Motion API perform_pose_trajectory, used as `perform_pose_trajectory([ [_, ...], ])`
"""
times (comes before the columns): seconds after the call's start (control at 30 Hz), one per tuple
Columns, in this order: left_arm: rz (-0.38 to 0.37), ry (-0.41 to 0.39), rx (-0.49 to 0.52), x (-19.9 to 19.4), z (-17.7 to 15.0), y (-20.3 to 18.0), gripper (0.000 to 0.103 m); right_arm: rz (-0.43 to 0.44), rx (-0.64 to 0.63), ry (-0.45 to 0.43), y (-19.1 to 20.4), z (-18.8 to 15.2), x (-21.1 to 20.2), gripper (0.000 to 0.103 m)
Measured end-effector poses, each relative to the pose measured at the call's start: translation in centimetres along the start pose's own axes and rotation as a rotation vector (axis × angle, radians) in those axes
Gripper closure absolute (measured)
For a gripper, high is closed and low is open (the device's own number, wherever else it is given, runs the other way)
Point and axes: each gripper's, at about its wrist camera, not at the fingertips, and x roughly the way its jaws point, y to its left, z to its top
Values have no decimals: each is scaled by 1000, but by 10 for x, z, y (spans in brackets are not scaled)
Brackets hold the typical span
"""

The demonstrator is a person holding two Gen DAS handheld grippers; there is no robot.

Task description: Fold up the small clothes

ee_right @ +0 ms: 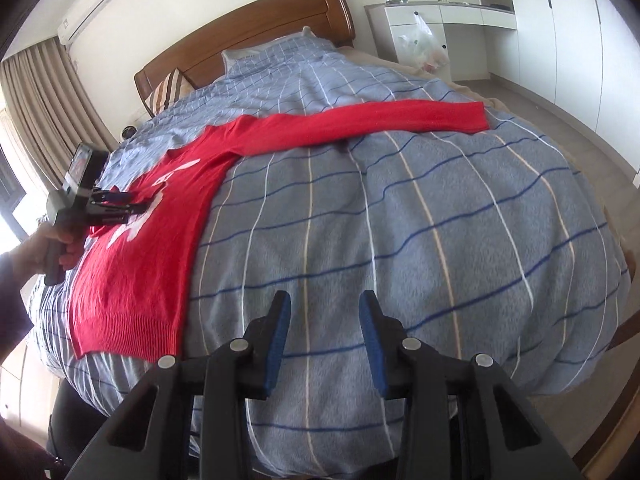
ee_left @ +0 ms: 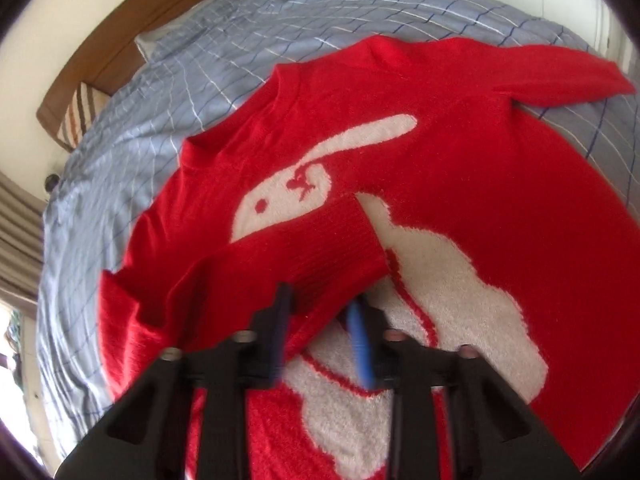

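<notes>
A red sweater (ee_left: 500,200) with a white rabbit design lies flat on the bed. One sleeve (ee_left: 320,248) is folded across its front, with the ribbed cuff over the rabbit. My left gripper (ee_left: 322,300) hovers just above that sleeve; its blurred fingers stand apart with only red knit seen behind the gap. In the right wrist view the left gripper (ee_right: 140,206) is held by a hand over the sweater (ee_right: 132,280), and the other sleeve (ee_right: 380,118) stretches out to the right. My right gripper (ee_right: 324,300) is open and empty over bare duvet, right of the hem.
The blue checked duvet (ee_right: 400,220) covers the whole bed. A wooden headboard (ee_right: 260,20) and a striped pillow (ee_right: 168,88) are at the far end. A plastic bag (ee_right: 424,46) hangs on white cabinets at the right; curtains (ee_right: 36,92) are on the left.
</notes>
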Motion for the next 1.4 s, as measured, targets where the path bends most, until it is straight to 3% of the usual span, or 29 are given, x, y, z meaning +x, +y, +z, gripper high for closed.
perform_pose_trajectory([
  [0.1,-36,-93,-171,-23,-5,31,100,0,3,17,5,-13,2,67],
  [0.23,-14,-224,-495,-75,-38,130,101,11,19,13,6,-20,0,67],
  [0.3,52,-248,-689,-95,-71,193,101,14,9,4,10,-22,0,67],
  [0.4,228,-218,-934,-108,-134,273,101,25,-15,1,19,-27,2,67],
  [0.53,383,-119,-1145,-99,-218,322,101,49,-26,34,33,-34,14,67],
  [0.63,412,-55,-1203,-82,-259,328,101,57,-54,51,46,-40,18,67],
  [0.9,318,37,-1329,-29,-308,320,101,44,-121,79,65,-47,23,67],
  [1.0,268,6,-1397,-23,-328,319,100,33,-114,82,64,-50,21,67],
  [1.13,229,-50,-1408,-25,-337,316,95,13,-114,68,63,-49,15,67],
  [1.2,226,-71,-1407,-37,-339,311,86,0,-119,52,63,-44,13,66],
  [1.23,247,-76,-1391,-46,-340,305,70,-11,-124,40,63,-41,11,62],
  [1.27,274,-88,-1362,-57,-338,297,45,-19,-133,23,63,-35,9,59],
  [1.33,314,-153,-1275,-82,-330,273,23,-32,-159,-22,64,-19,6,48],
  [1.4,302,-206,-1176,-96,-317,247,18,-49,-196,-68,65,2,8,45],
])
